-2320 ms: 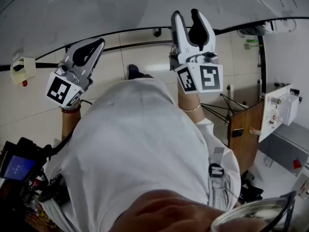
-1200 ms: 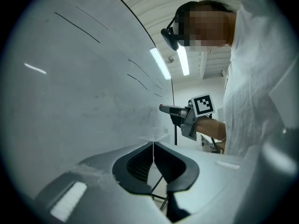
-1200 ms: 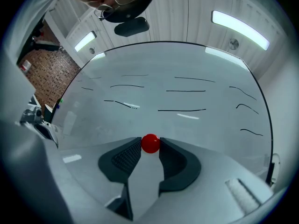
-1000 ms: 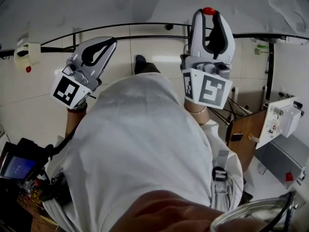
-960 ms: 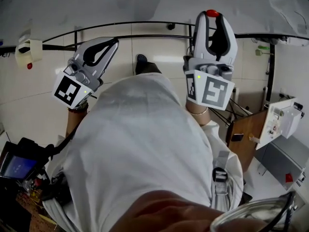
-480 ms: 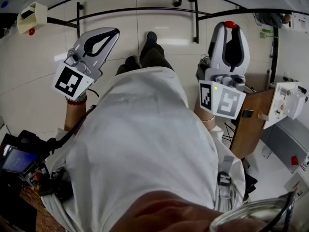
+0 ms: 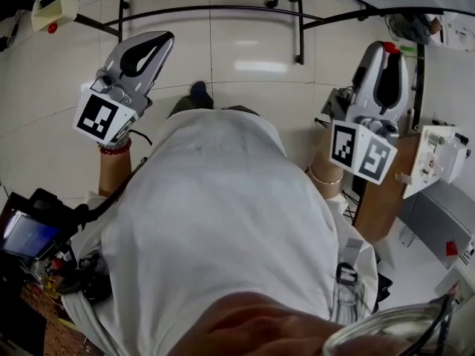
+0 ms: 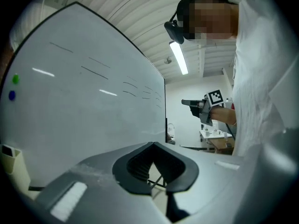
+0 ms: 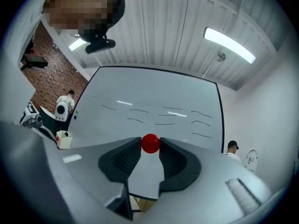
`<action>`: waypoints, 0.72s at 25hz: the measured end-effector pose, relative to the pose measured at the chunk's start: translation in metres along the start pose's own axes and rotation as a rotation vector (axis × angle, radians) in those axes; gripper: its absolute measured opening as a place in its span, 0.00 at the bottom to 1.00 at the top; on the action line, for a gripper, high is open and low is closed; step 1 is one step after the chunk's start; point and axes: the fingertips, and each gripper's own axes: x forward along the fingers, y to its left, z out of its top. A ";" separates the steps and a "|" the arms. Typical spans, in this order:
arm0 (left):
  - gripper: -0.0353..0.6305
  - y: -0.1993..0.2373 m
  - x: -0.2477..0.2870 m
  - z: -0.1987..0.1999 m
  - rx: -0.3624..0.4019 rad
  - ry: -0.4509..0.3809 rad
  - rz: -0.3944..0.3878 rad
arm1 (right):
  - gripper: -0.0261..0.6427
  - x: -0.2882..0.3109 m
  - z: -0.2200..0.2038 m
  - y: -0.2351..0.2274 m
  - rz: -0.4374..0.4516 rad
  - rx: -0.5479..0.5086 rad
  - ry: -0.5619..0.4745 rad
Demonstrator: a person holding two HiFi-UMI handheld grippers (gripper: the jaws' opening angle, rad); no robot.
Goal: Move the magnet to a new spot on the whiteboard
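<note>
A round red magnet sits pinched between the tips of my right gripper, which is shut on it. The whiteboard, with faint pen strokes, stands some way beyond those jaws. In the head view the right gripper is held up at the right with the magnet at its tip, away from the board. My left gripper is raised at the left, shut with nothing in it. Its jaws meet beside the whiteboard, and the right gripper shows in the distance.
Green and blue magnets stick on the board's far left. A cream pen tray hangs at its edge. The board's black stand crosses the tiled floor. A wooden table and white box stand right. Two people stand in the background.
My right gripper has drawn back from the board and swung right and lower, still holding the red magnet. The head view has tipped down, so the board has left it. The left gripper stays raised.
</note>
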 end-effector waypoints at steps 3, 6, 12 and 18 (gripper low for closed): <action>0.05 0.013 -0.016 -0.008 0.020 0.018 0.047 | 0.22 -0.004 -0.006 0.014 0.032 0.047 -0.015; 0.05 -0.002 -0.013 -0.009 -0.020 0.007 0.023 | 0.22 -0.020 -0.018 0.014 0.041 0.092 0.008; 0.05 -0.040 0.001 -0.008 -0.003 0.045 -0.027 | 0.22 -0.058 -0.031 -0.007 0.012 0.124 0.050; 0.05 -0.009 0.004 -0.021 -0.056 0.071 -0.044 | 0.22 -0.024 -0.048 0.023 0.043 0.147 0.082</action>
